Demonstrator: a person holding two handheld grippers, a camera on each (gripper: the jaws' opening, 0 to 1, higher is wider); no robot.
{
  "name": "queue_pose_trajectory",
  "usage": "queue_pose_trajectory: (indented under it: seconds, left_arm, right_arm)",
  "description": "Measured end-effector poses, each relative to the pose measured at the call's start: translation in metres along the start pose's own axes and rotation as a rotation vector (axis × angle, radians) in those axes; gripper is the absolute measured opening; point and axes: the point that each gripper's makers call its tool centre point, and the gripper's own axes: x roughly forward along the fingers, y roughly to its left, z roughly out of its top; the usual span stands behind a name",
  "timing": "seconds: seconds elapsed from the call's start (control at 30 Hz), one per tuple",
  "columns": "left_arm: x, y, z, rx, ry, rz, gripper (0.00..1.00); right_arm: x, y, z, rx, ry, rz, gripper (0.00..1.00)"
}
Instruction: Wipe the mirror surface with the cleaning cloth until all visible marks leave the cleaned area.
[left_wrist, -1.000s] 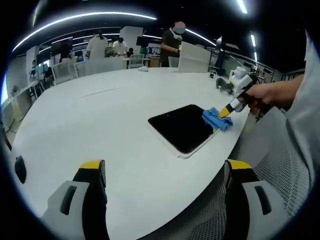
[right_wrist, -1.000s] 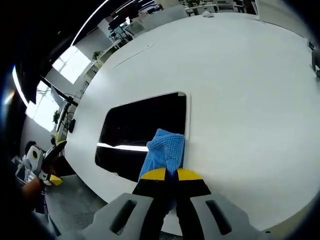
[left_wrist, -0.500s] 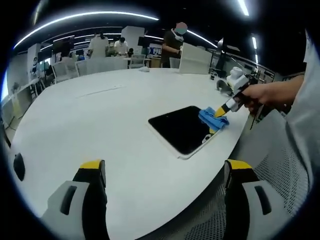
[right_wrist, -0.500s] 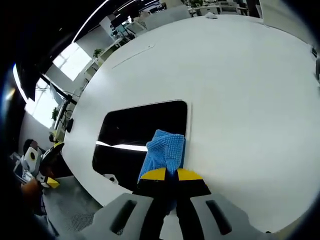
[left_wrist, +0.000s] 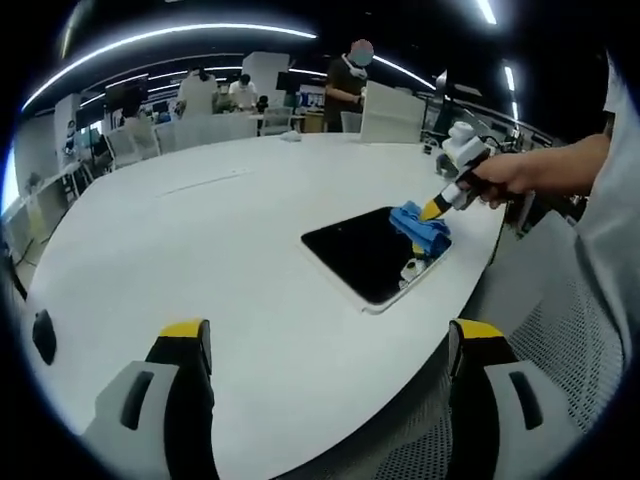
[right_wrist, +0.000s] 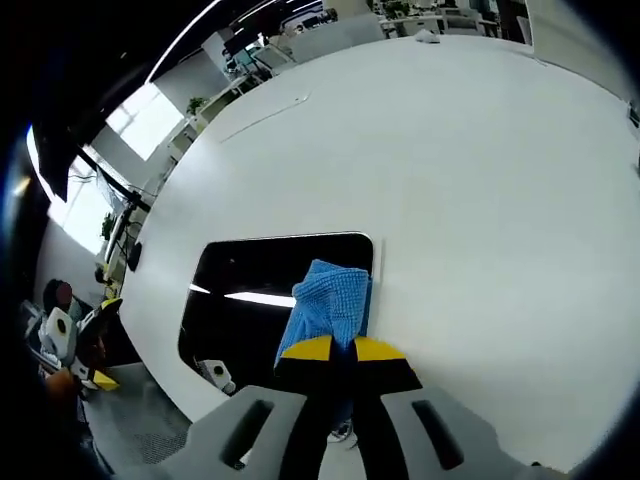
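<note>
A flat dark mirror with a white rim lies on the white table near its right edge. A blue cleaning cloth rests on the mirror's far right part, with my right gripper shut on it and a hand behind it. In the right gripper view the cloth hangs from my right gripper over the mirror, which reflects a ceiling light. My left gripper stands open well short of the mirror, nothing between its fingers.
A mesh chair stands off the table's right edge. Several people and chairs are beyond the far side. A white panel stands at the table's back right. A small white object lies far back.
My right gripper has carried the cloth along the mirror's right side toward its far end. The left gripper has held still.
</note>
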Motion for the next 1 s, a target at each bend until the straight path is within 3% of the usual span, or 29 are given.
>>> queue_pose_trajectory:
  seconds: [0.4, 1.0]
  left_arm:
    - [0.0, -0.003, 0.008, -0.018, -0.035, -0.004, 0.99]
    - [0.002, 0.001, 0.0, -0.025, 0.001, 0.008, 0.99]
  right_arm:
    - [0.009, -0.004, 0.019, -0.006, -0.005, -0.005, 0.0]
    - [0.028, -0.012, 0.053, -0.038, -0.006, -0.012, 0.0]
